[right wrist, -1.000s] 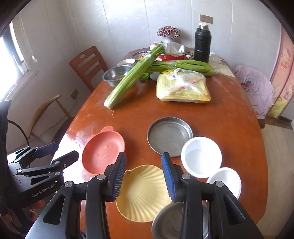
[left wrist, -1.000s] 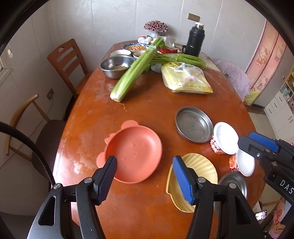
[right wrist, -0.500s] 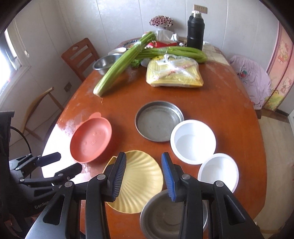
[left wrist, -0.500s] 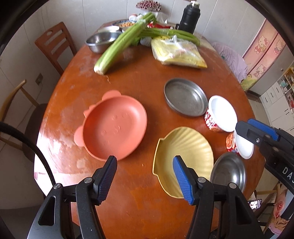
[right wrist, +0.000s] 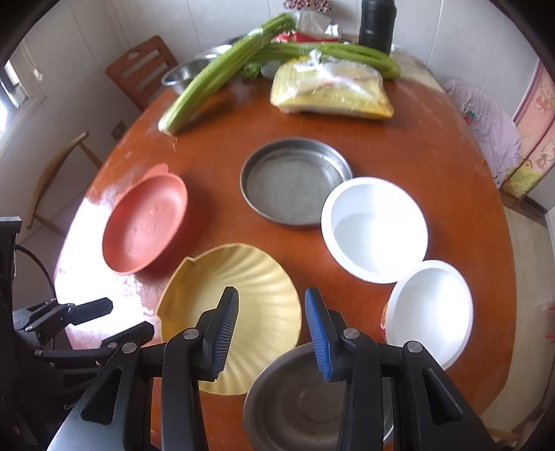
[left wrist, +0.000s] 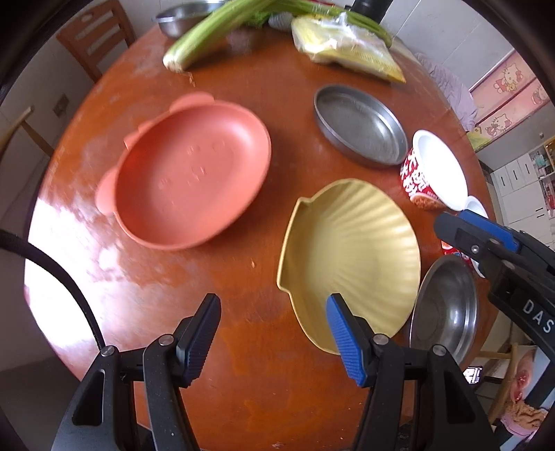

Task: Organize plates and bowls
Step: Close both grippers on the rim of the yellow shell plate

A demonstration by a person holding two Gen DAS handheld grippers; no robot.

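Yellow shell plate point(right wrist: 242, 298) near table point(left wrist: 242, 347) edge, between pink plate point(left wrist: 194, 170) and steel bowl point(right wrist: 305, 399). Both grippers, left point(left wrist: 274, 338) and right point(right wrist: 271, 331), apart, empty, above it. Approach step; next needs rim pinch.

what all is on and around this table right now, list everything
pink plate: 1, salmon, table's left
shell plate: 1, yellow, near edge
flat metal pan: 1, steel, centre
metal bowl: 1, steel, near edge under right gripper
white bowls: 2, white inside, right side
celery: 2 bunches, green, far end
bagged packet: 1, yellow, far end
far steel bowl: 1, far left
flask: 1, black, far end
chairs: 2, wooden, left
left gripper: jaws open, empty
right gripper: jaws open, empty
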